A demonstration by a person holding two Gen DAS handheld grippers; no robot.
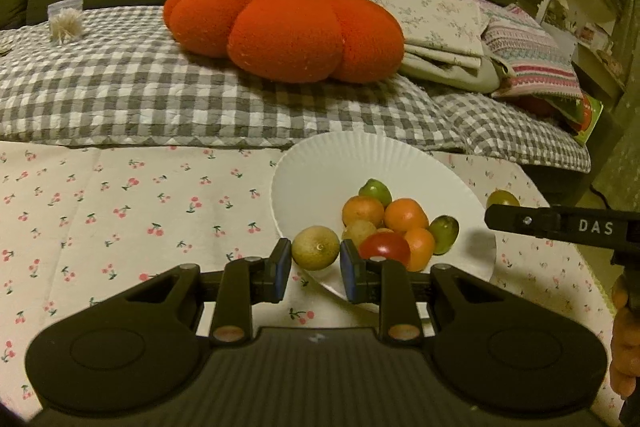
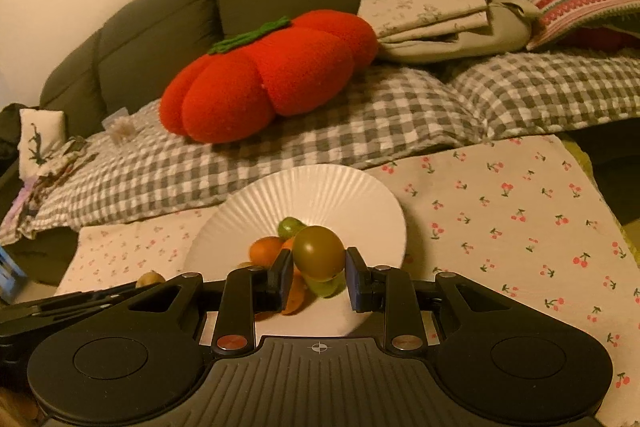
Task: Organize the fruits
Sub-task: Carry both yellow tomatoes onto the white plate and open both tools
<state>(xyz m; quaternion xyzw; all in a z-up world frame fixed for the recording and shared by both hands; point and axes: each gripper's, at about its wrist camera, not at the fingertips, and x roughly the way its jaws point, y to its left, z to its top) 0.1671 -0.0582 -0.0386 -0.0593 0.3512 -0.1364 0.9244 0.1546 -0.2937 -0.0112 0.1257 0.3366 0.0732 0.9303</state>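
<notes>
The left gripper [image 1: 316, 269] jaws hold one tan-green round fruit [image 1: 315, 247] over the near rim of the white plate [image 1: 320, 167]. The right gripper [image 2: 318, 273] jaws clamp one olive-green fruit [image 2: 318, 253] above the plate. Seven more fruits lie heaped there: three orange, two green, one tan, one red tomato [image 1: 386, 245]. Beyond, on the checked blanket [image 1: 120, 87], sits one pumpkin cushion [image 1: 284, 27].

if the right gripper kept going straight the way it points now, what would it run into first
Likely the white plate with its pile of fruit. The right gripper, shut on a dark olive-green fruit, points down at the plate, and a green fruit lies just below its tips. Depth is hard to judge.
</notes>
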